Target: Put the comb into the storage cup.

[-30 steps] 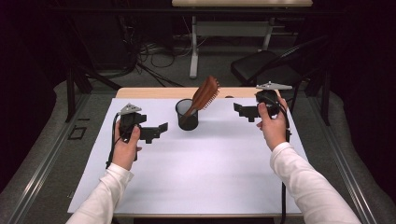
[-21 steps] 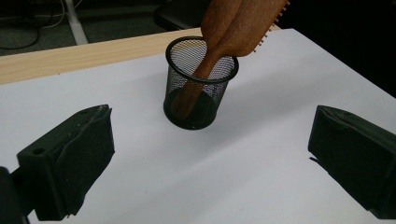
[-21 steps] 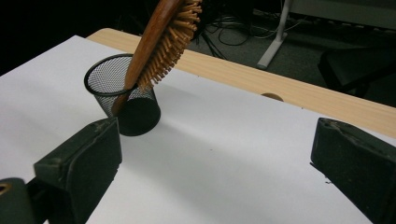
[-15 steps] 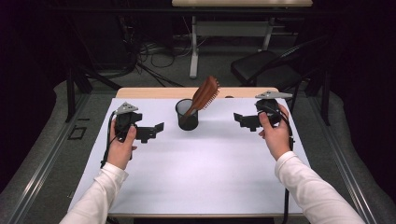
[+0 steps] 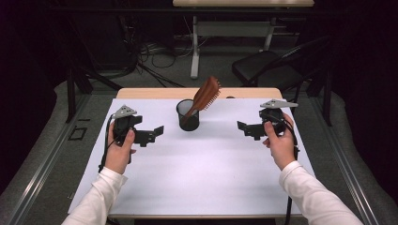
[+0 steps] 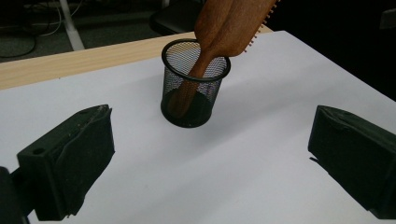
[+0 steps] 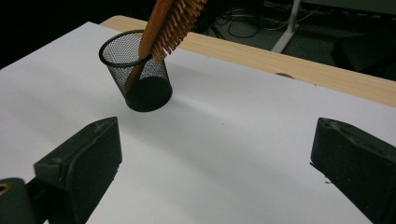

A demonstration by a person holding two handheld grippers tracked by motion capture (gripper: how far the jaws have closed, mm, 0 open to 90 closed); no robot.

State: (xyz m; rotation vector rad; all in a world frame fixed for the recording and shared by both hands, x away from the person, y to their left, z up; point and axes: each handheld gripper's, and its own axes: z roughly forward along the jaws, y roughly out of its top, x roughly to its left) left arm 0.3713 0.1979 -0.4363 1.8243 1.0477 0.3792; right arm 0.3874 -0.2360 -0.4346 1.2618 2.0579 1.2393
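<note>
Beside the mesh cup (image 5: 188,115), both grippers lower and nearer, jaws wide

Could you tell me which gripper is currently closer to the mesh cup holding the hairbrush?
Left, by a small margin. The left gripper sits just to the left of the mesh cup, jaws open towards it. The right gripper sits further out on the cup's right, also open.
</note>
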